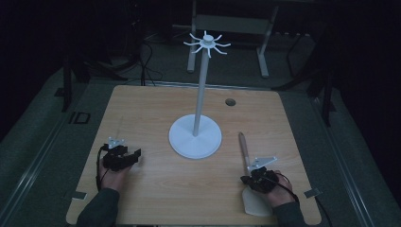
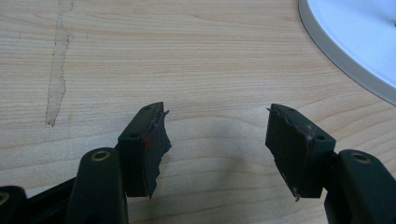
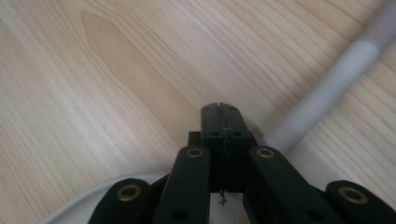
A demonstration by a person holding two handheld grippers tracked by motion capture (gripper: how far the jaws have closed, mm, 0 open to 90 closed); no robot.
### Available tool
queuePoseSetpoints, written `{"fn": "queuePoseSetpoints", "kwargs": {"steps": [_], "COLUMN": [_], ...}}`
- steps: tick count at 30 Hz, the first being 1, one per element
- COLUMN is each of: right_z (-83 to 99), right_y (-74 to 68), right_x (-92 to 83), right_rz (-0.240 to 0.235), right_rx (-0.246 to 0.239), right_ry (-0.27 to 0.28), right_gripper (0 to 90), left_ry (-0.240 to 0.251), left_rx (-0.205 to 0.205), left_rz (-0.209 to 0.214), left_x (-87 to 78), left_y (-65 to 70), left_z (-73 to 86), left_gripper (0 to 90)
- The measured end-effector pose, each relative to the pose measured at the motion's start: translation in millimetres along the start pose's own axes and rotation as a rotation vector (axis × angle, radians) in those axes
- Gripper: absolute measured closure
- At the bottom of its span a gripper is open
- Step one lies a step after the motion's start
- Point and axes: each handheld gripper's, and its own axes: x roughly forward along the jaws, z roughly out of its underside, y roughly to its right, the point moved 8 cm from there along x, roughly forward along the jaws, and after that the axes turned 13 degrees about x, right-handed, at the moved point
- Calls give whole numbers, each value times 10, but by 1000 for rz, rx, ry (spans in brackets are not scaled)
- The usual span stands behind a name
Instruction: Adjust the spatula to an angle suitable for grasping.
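The bench is pale wood with fine straight grain, broken by a darker flame-shaped figure in the right gripper view and a lighter worn streak at 10 o'clock in the left gripper view. A small dark round hole sits at 1 o'clock on it. The stand is plain white throughout: round base, pole and hooked crown. The spatula has a brownish handle and a whitish blade. Both grippers, left and right, are black with brass-coloured rivets; one left finger bears a small red mark. The sleeves are dark grey-green.
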Motion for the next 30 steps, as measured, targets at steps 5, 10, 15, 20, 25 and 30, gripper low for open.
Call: {"fn": "queuePoseSetpoints", "kwargs": {"steps": [5, 10, 15, 20, 25, 30], "right_z": [77, 160, 177, 131, -1, -154], "right_y": [122, 275, 362, 353, 338, 378], "right_x": [-80, -168, -200, -204, -231, -282], "right_rz": [15, 51, 79, 48, 53, 87], "right_rx": [20, 36, 45, 89, 109, 147], "right_ry": [-17, -39, -52, -35, 26, 78], "right_gripper": [899, 898, 890, 821, 766, 690], "left_ry": [1, -2, -1, -5, -3, 0], "left_rx": [-2, 1, 0, 6, 0, 1], "left_rz": [0, 1, 0, 1, 0, 2], "left_x": [-1, 2, 4, 12, 17, 12], "left_y": [-1, 1, 0, 10, 7, 8], "left_z": [-1, 2, 1, 2, 1, -3], "left_gripper": [385, 385, 385, 384, 384, 384]}}
